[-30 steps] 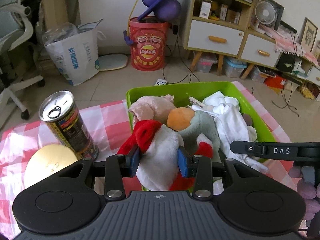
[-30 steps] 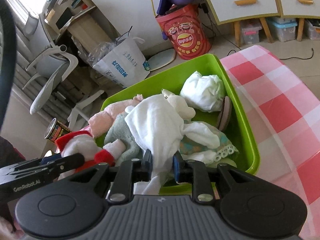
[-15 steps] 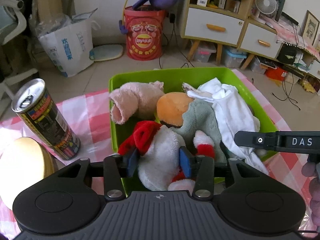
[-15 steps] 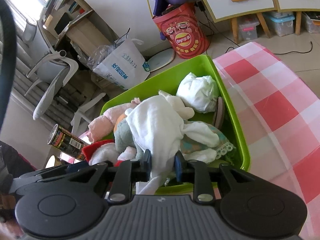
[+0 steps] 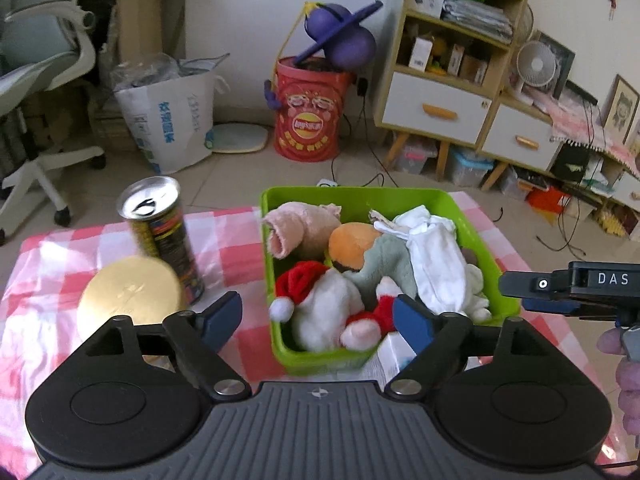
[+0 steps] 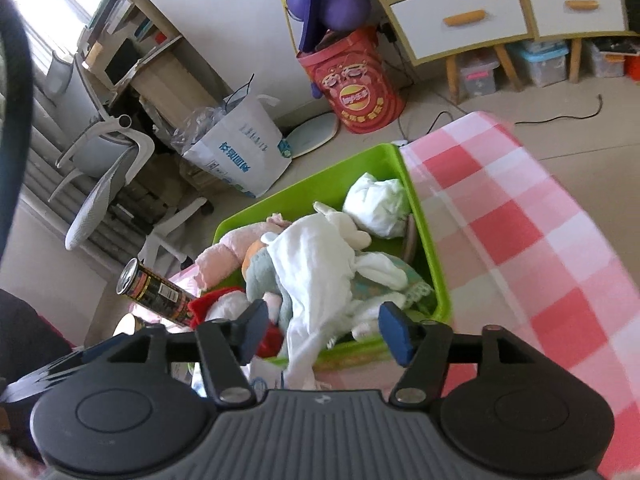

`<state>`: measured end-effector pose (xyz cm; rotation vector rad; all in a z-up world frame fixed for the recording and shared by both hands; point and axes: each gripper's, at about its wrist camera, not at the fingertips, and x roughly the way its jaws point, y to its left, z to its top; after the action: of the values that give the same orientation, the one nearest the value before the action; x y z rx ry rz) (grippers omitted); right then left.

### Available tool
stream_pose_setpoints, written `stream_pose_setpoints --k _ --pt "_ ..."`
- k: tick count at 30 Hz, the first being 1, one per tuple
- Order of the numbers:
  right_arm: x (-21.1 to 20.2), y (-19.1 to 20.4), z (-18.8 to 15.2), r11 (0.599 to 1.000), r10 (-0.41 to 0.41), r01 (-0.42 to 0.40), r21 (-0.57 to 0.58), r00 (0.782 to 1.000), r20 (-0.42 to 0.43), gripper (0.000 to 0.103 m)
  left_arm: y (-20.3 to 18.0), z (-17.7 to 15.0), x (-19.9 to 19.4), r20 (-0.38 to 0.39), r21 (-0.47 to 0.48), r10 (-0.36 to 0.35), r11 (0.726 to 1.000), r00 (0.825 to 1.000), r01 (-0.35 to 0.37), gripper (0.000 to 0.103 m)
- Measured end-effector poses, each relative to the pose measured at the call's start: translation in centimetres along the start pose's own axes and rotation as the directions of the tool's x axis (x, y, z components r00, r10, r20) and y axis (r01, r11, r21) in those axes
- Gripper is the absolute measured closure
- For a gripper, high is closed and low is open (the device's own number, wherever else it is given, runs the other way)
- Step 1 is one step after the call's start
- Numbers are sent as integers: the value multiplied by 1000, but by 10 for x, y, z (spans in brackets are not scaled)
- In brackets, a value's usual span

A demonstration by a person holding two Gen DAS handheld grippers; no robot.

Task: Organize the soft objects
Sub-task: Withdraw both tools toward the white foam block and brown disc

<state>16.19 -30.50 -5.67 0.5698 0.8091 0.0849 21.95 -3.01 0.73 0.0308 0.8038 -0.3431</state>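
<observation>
Plush white-and-red Santa toy [image 5: 320, 312] is lying in the green plastic bin [image 5: 360, 196], the white cloth [image 6: 316, 264] draping over its near rim. Both the left gripper [image 5: 316, 316] and right gripper [image 6: 320, 328] are opening, jaws apart, nothing pinched. Best to be pulling straight back, clear of the cloth's hanging tail.

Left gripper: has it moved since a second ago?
Yes. The left gripper has pulled back from the green bin, its jaws opening, leaving the Santa plush inside.
</observation>
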Motion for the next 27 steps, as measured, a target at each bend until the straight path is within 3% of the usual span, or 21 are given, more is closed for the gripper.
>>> stream_pose_setpoints --k 7,17,27 --pt "-43 7 -18 999 -43 43 -16 999 9 56 13 -28 -47 36 -42 74 996 997 -73 5" --pt "-81 25 -62 992 -85 86 -91 996 16 38 27 -81 -80 -28 -118 148 981 989 -151 5" --pt "-69 31 -115 966 -146 143 -215 989 3 33 37 -132 -72 -96 -244 178 950 979 -197 5"
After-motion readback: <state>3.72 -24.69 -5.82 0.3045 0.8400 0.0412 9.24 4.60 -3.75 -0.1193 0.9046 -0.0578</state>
